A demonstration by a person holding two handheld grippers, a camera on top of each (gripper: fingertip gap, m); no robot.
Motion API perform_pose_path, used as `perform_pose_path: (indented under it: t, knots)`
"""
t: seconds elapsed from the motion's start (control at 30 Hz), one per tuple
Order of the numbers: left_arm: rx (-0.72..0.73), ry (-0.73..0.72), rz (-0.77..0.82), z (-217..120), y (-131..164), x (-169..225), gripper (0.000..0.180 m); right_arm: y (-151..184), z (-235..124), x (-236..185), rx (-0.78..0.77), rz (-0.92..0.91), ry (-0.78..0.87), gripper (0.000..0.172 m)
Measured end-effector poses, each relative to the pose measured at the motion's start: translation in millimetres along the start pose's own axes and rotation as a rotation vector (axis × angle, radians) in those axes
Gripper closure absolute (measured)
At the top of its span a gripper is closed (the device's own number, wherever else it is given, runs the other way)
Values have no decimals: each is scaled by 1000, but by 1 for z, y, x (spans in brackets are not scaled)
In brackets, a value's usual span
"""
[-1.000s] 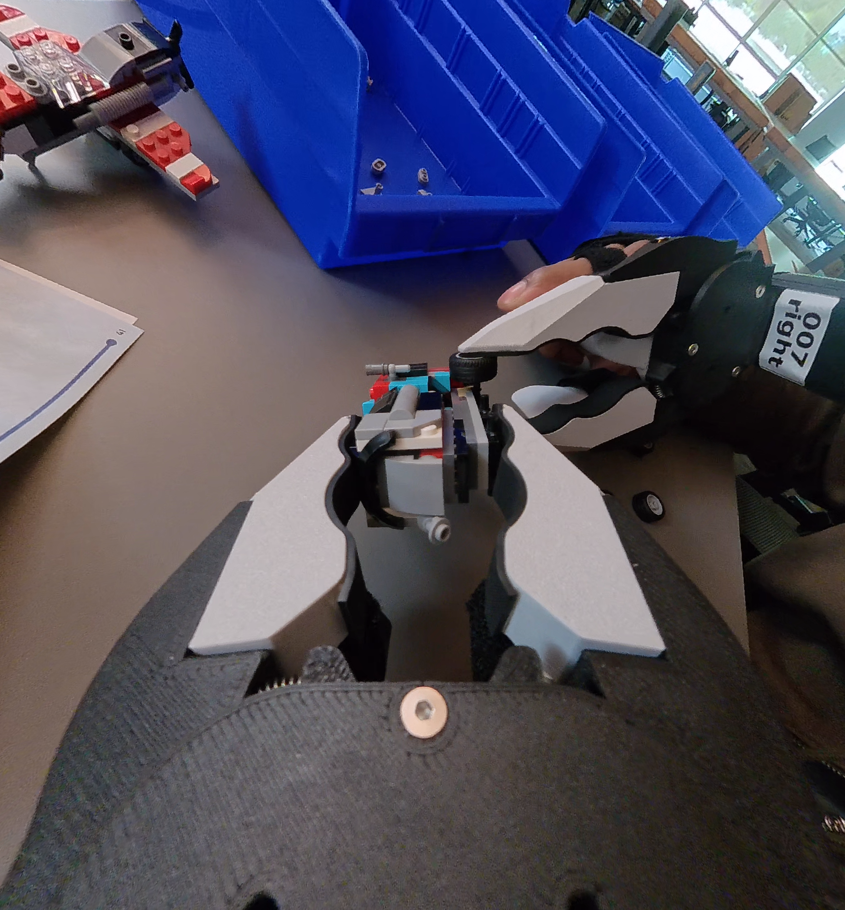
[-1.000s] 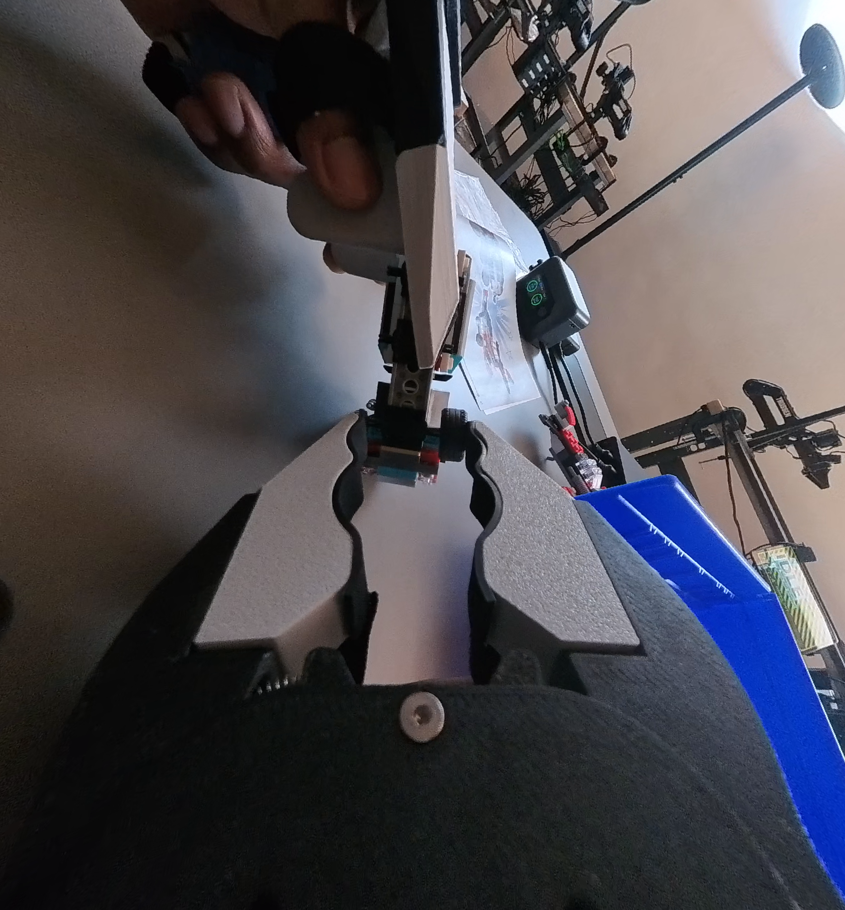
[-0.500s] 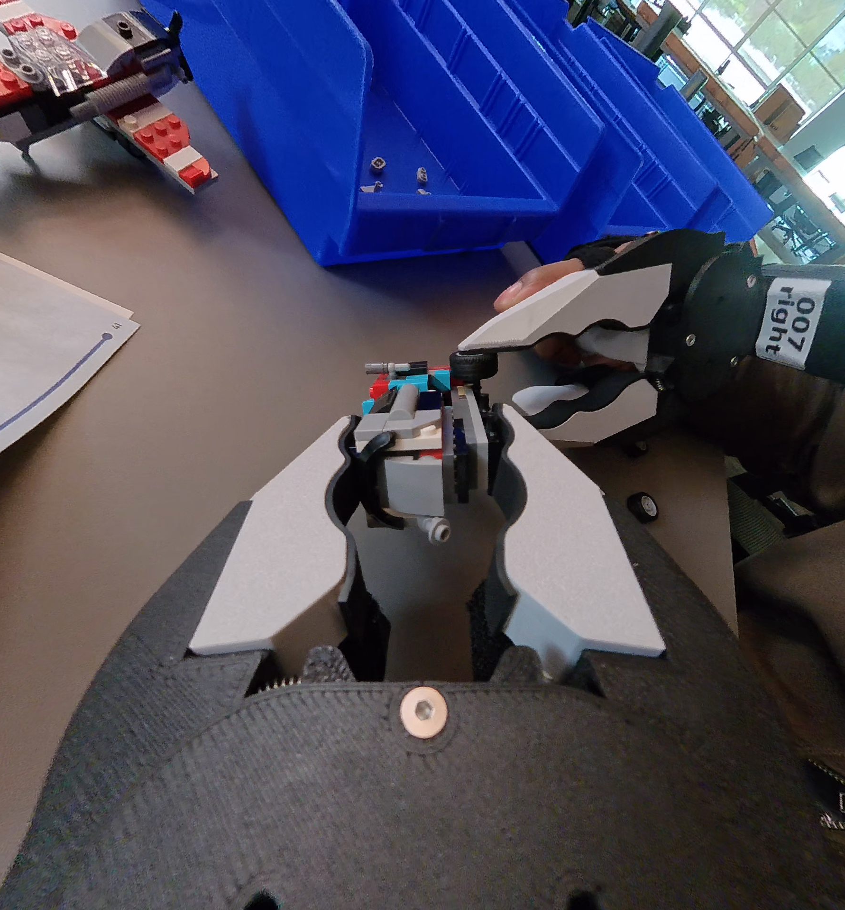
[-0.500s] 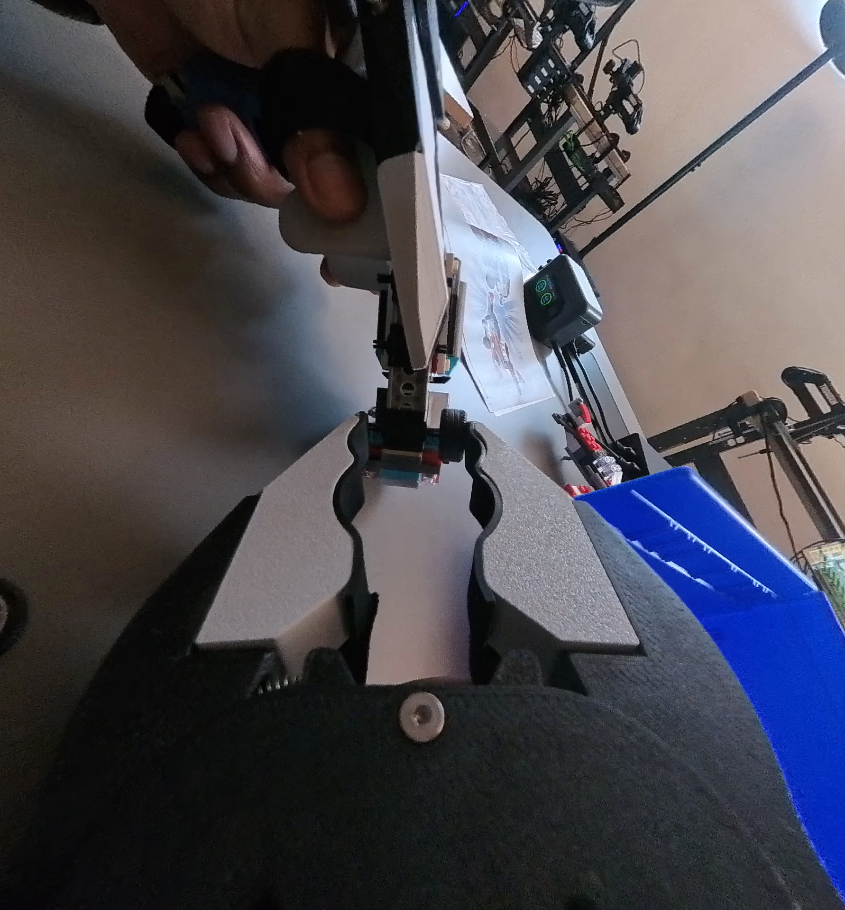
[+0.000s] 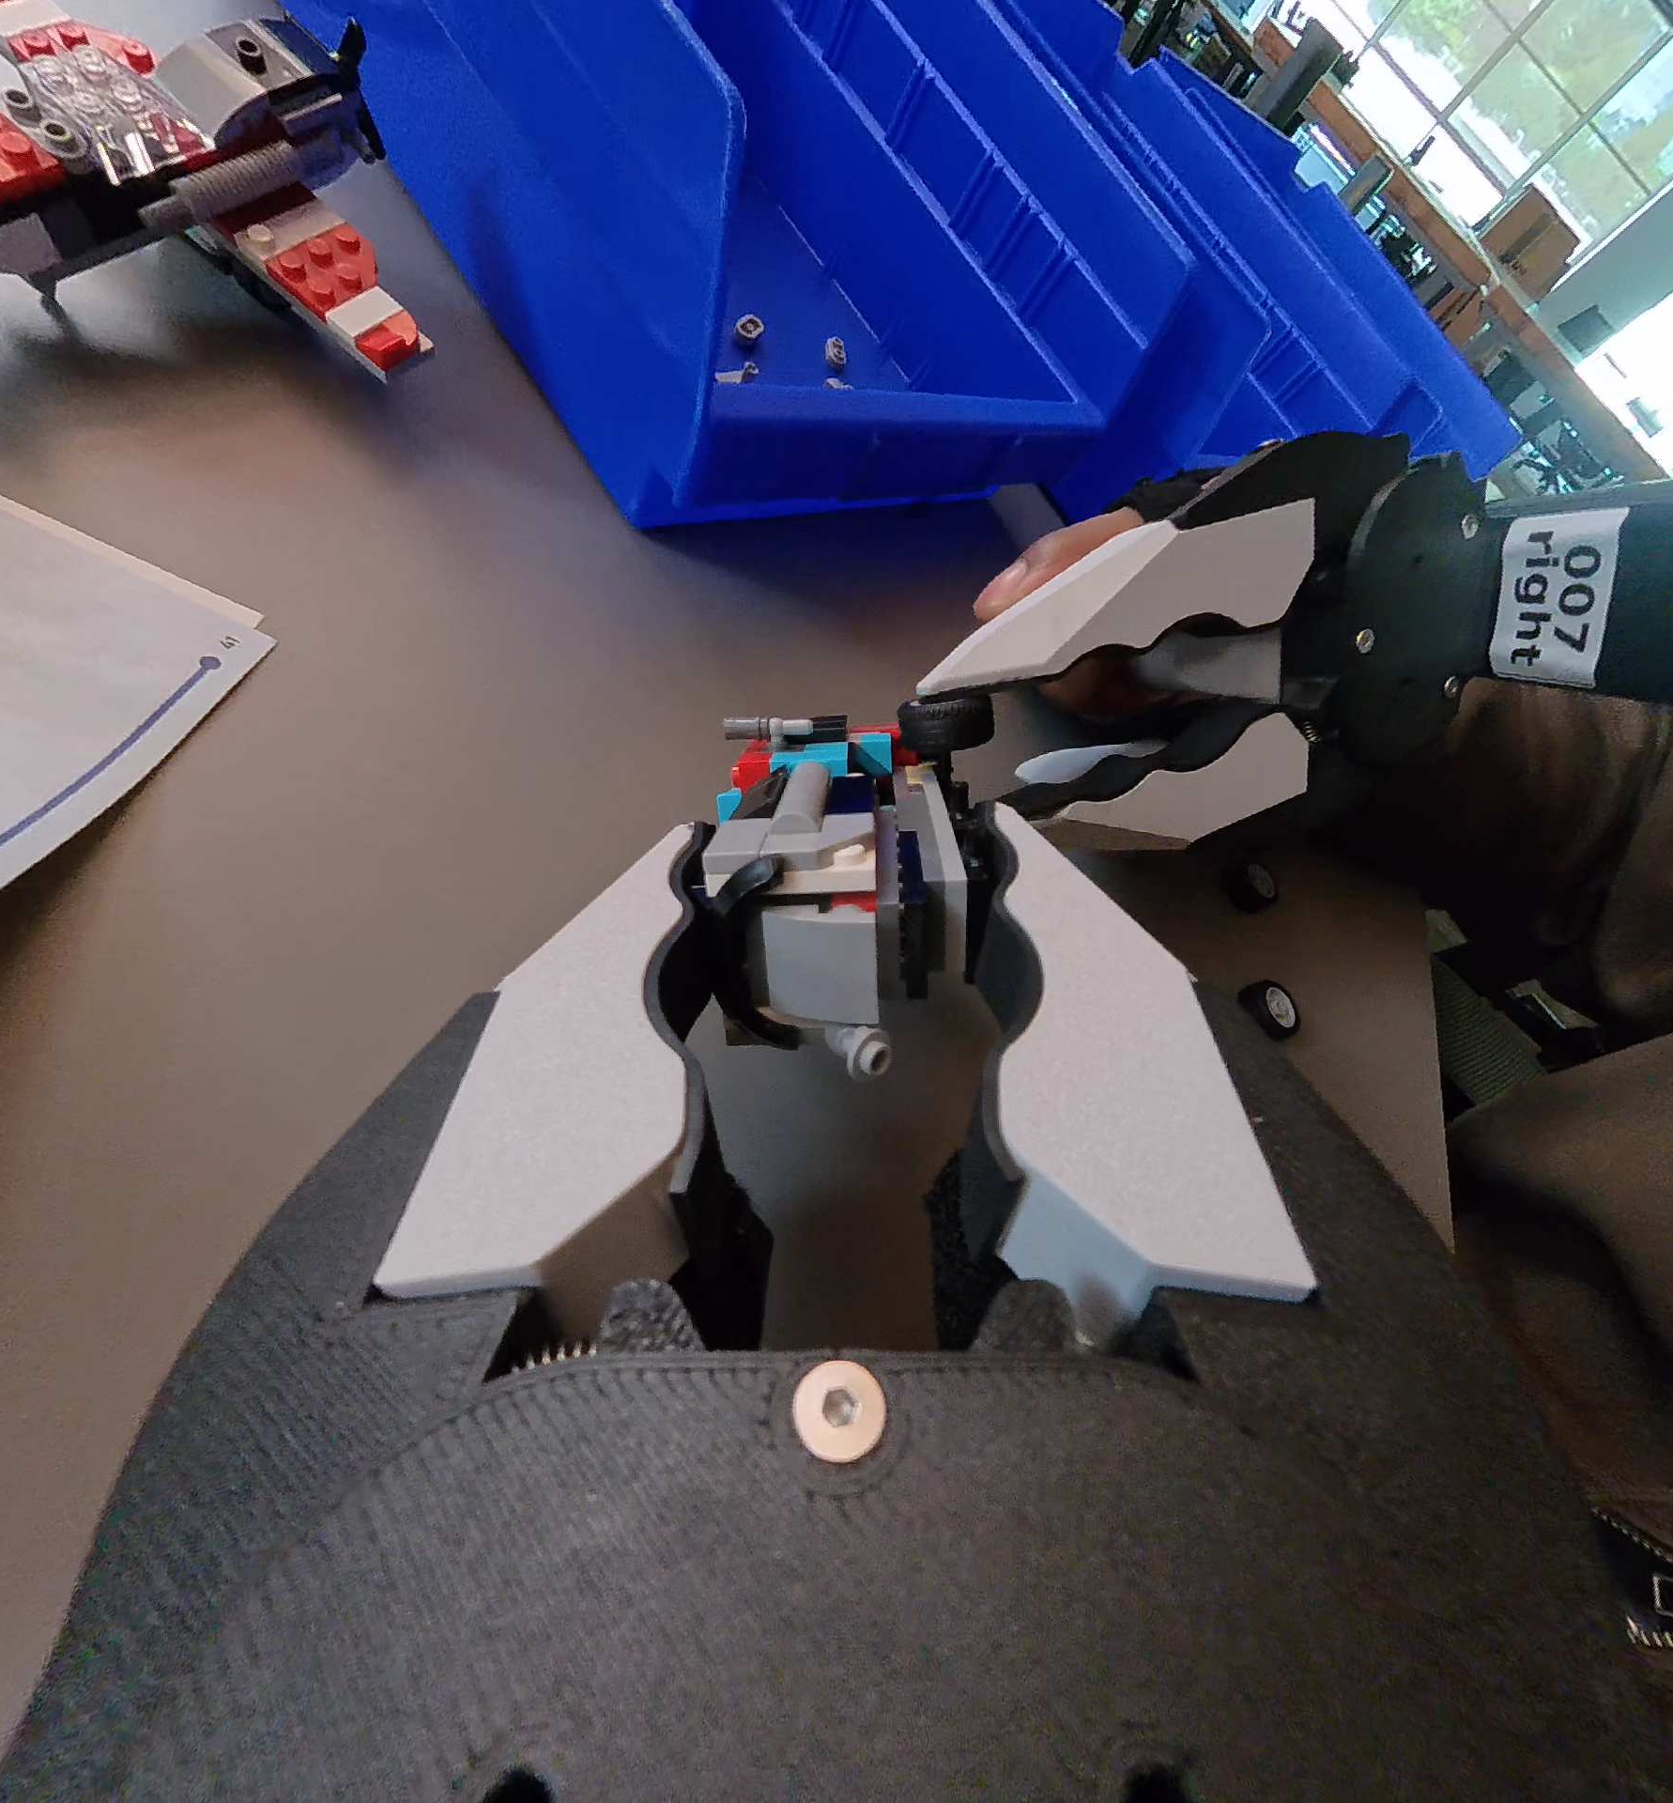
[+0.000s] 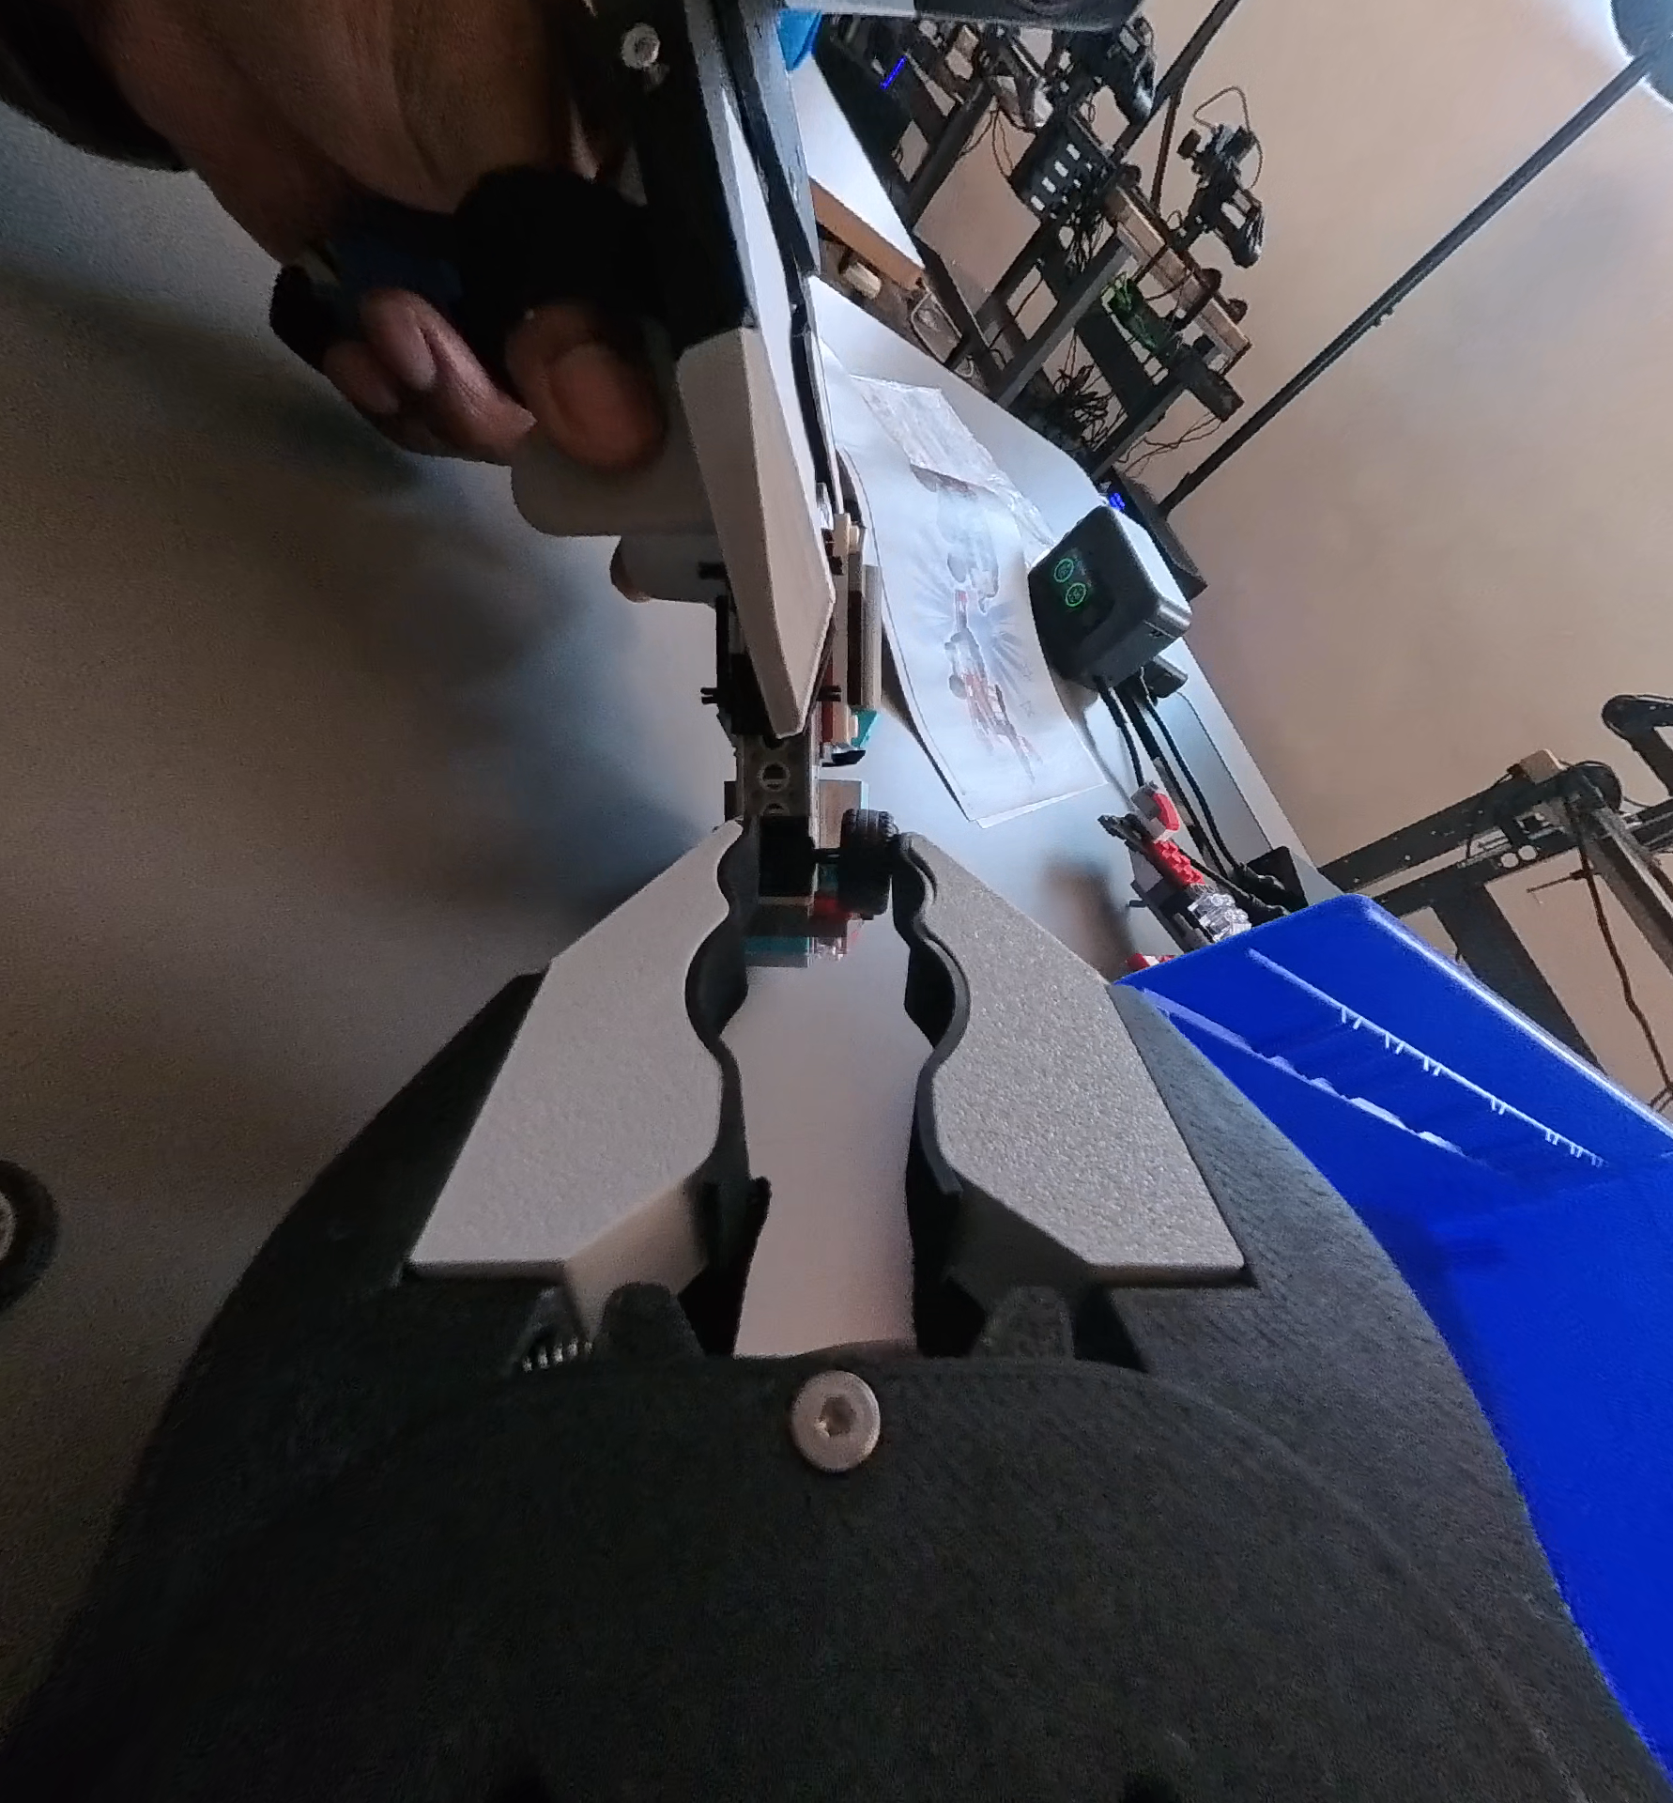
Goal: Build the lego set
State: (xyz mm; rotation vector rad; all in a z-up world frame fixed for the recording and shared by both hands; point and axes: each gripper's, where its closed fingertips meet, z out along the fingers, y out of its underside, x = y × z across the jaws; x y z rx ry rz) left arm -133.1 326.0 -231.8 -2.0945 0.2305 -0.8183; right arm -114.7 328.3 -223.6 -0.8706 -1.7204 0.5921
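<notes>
My right tool [image 5: 979, 746] has just narrowed, pinching the small black wheel [image 5: 945, 724] against the brick model [image 5: 842, 878], which my left tool [image 5: 837, 859] clamps firmly above the tabletop [image 5: 374, 781]; the wheel looks pressed on.

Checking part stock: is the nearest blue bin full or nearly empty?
Nearly empty: the nearest blue bin shows mostly bare floor with only a few small grey pieces.
</notes>
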Motion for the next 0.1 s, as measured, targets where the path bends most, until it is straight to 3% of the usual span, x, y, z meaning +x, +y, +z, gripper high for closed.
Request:
perform_pose_path:
  t: [0.1]
  knots:
    - [2, -3, -3, 0, 0, 0, 125, -1, -1, -2, 7, -10, -10, 138]
